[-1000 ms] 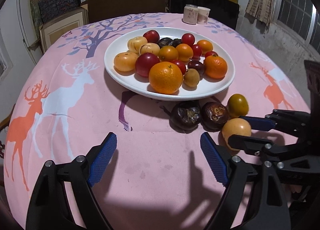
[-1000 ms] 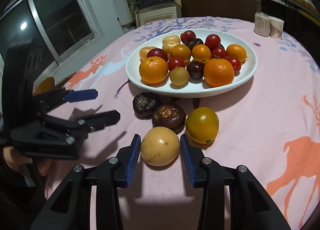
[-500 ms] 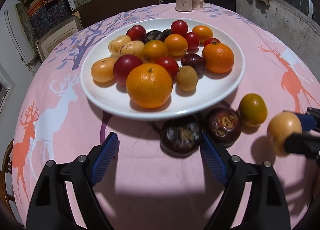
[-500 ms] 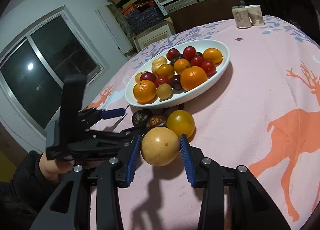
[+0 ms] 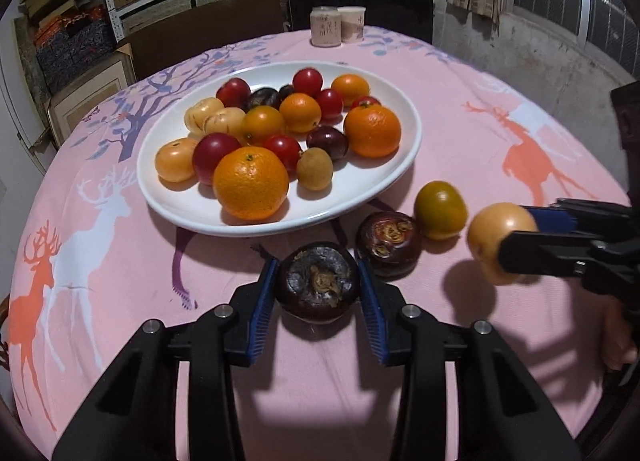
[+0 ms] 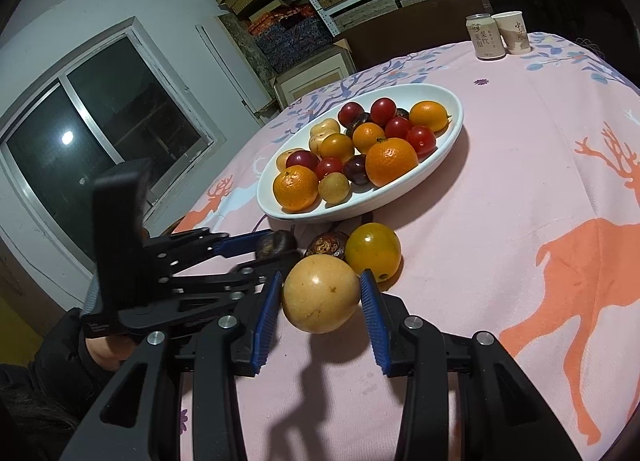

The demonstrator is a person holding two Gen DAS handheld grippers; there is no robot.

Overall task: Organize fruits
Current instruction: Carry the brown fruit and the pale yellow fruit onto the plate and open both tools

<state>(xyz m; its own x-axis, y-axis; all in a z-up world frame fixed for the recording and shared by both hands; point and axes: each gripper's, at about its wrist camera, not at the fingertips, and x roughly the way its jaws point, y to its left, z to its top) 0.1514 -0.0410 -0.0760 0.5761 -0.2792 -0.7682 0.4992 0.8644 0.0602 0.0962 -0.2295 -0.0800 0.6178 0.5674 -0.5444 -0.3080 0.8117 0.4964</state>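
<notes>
Left gripper [image 5: 318, 287] closing on dark purple round mangosteen [image 5: 318, 285], pads touching, right gripper [image 6: 320, 295] clamping pale yellow round fruit [image 6: 320, 293] off pink deer-print tablecloth [image 6: 520, 181]

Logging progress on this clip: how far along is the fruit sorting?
Most fruit already sits on the white plate. The right tool holds a yellow fruit clear of the cloth; the left tool is closing around a dark mangosteen. Left: a second mangosteen and a greenish-orange fruit.

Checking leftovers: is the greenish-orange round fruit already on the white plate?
No, the greenish-orange round fruit lies on the pink tablecloth beside the white plate.
</notes>
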